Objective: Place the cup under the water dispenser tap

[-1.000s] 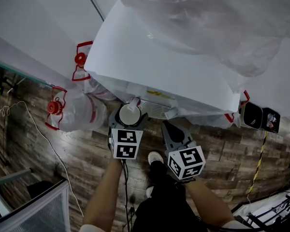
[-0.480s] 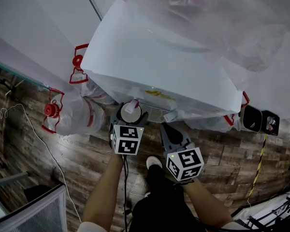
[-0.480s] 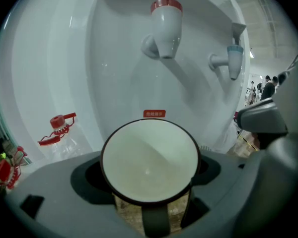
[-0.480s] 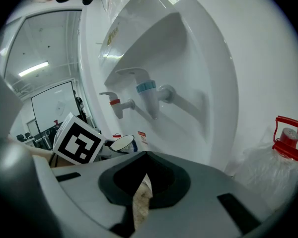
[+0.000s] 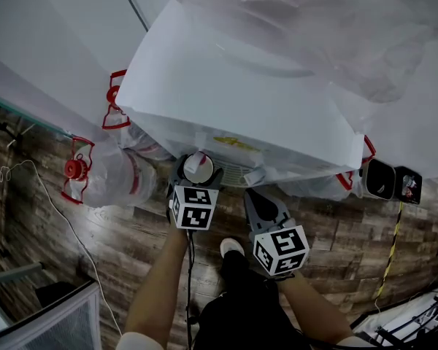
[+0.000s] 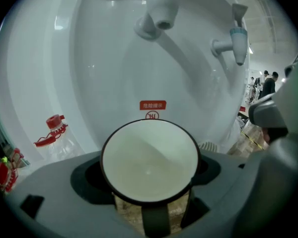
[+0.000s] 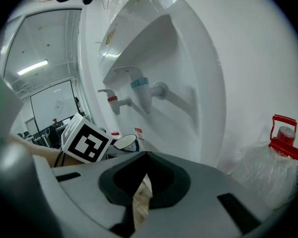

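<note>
Far left, on the wood floor [image 5: 117, 232]: two plastic-wrapped water bottles [image 5: 109, 177] with red caps, lying beside the base of the white water dispenser [image 5: 241, 100]. Left gripper [image 5: 195, 173] is clamped on a white cup [image 6: 149, 157] with a dark rim, one jaw on each side of the cup wall, mouth upright and empty. The cup sits inside the dispenser's recess, below the red-handled tap [image 7: 111, 99] (whether its base rests on the drip tray cannot be told). A red warning label [image 6: 153, 105] shows on the recess wall just behind the rim. Right of that, the blue-handled tap [image 6: 237, 36] has nothing under it. Right gripper [image 5: 261, 204] hangs just beside the left one, clear of the dispenser front, jaws pressed together on nothing.
</note>
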Available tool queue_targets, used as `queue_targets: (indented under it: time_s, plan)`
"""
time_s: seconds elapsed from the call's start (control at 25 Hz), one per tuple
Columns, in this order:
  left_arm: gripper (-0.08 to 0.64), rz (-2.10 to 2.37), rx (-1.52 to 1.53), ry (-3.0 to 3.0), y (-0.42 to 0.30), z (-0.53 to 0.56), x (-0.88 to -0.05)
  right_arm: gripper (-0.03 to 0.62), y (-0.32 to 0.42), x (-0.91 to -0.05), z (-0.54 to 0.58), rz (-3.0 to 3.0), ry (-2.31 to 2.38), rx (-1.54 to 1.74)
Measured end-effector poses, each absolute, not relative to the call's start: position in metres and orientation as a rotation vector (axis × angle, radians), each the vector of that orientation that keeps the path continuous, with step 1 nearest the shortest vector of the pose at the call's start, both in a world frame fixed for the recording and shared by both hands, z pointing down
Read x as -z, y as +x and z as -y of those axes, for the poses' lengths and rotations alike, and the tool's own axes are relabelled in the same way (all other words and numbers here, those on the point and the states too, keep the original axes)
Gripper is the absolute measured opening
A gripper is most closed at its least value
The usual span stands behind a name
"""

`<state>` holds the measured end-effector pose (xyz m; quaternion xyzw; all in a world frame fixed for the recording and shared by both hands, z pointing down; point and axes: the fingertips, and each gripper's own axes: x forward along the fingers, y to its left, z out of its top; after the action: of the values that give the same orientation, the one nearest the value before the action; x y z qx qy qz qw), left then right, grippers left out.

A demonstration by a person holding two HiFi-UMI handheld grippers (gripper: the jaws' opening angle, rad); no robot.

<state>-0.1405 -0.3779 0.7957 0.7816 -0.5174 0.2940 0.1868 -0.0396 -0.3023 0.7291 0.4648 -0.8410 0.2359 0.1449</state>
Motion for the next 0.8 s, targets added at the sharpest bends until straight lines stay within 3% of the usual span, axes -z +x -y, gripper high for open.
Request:
queue_targets:
  time_s: [0.8]
  plan:
    - [0.454, 1.542, -0.773, 2.284, -0.1355, 0.3834, -0.7935, 0.018, -0.0346, -0.7379, 0.2969, 2.413, 1.346, -0.709]
